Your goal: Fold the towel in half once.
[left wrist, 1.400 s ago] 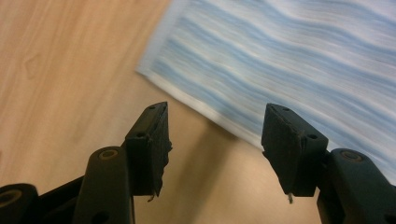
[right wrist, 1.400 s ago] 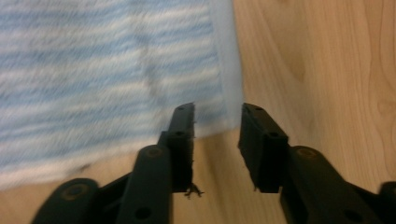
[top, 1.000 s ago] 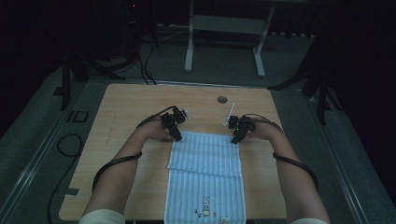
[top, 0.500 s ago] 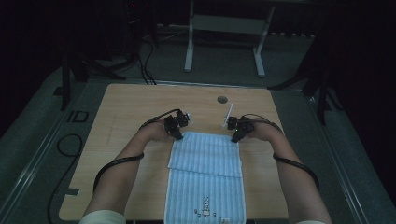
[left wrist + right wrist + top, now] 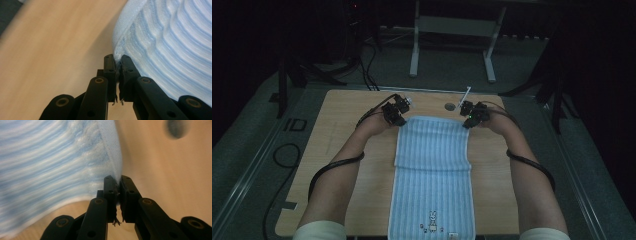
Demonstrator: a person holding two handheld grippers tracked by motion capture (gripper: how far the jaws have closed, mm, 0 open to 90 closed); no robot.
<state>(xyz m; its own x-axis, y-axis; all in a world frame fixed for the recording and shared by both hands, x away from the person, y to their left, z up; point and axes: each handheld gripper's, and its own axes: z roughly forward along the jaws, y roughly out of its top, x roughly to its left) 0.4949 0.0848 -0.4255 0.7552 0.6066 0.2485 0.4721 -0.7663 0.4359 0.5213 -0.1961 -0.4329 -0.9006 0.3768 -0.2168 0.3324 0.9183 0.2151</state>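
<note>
Hand-held gripper [image 5: 117, 65] jaws hide pinched towel [image 5: 170, 45] corner.

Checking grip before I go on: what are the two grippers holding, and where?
Both hold the striped towel: the left gripper pinches its far left corner, the right gripper its far right corner.

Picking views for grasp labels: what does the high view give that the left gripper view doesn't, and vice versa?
High view: the whole towel folded partway, its rabbit print at the near end, both forearms, the right gripper and a dark hole in the table. Left gripper view: jaws shut on the towel's corner edge, with its weave. Both: striped blue towel, wood table, left gripper.
</note>
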